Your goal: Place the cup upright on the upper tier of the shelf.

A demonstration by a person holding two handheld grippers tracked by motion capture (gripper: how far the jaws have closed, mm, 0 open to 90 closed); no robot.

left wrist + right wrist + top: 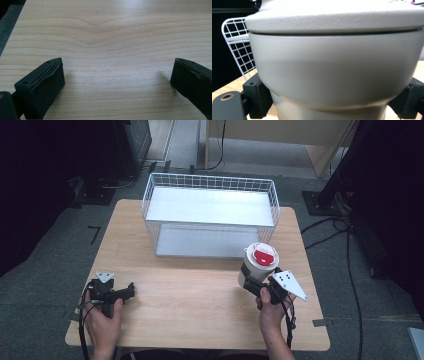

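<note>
While the right gripper (pixel 261 287) is clamped on the cup (pixel 257 265), keep it upright toward the wire basket (pixel 210 215); left gripper (pixel 120 293) rests, jaws apart.

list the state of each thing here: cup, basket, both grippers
cup: upright, lid on with its red tab, held between the right gripper's jaws, in front of the basket's right end
wire basket: upright on the table, holds nothing
right gripper: jaws shut on the cup's lower body
left gripper: jaws open, holding nothing, low over bare table
</note>
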